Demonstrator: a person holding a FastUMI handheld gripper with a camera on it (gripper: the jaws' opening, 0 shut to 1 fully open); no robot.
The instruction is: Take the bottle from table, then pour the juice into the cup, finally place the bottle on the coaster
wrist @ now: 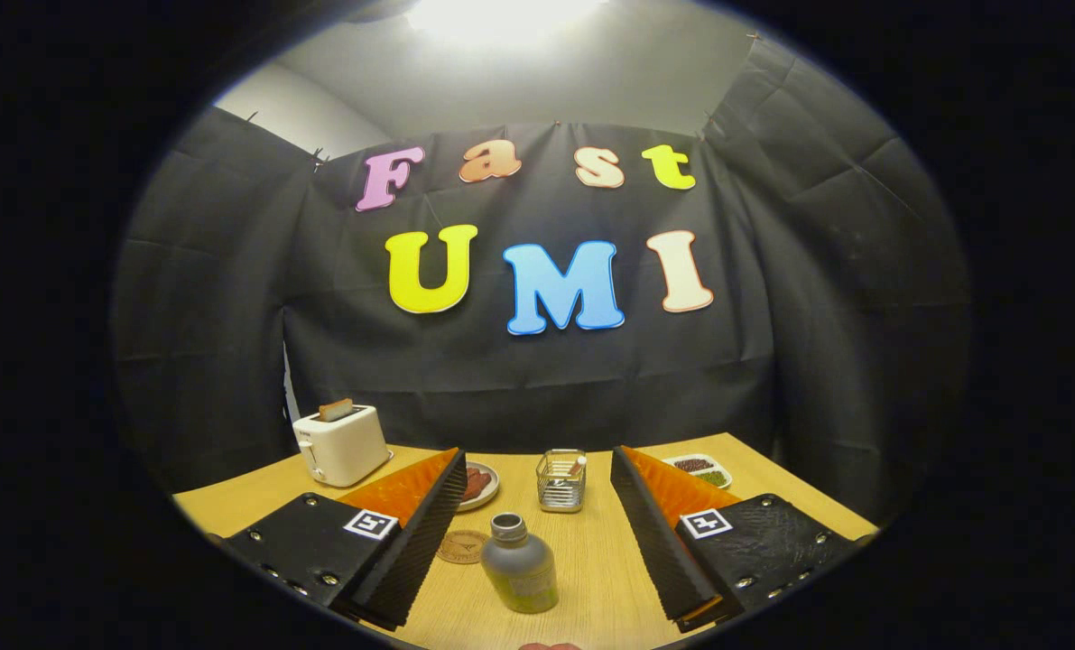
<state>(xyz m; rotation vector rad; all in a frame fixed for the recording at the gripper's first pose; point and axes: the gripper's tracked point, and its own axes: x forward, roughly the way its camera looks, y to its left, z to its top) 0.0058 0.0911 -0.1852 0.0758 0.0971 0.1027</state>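
Initially, the gripper (537, 533), fingers spread wide, frames the upright bottle (519, 564) mid-table, coaster (462, 546) beside it; closing on it comes next.

My gripper (537, 533) hangs low over the table with its jaws spread wide apart, nothing pressed between them. I see the left finger (411, 542) and the right finger (663, 533) angling away from each other toward me, their ribbed inner faces turned inward across the gap. Each finger's mount carries a square printed marker on top, and both sit level with one another, neither one tilted higher.
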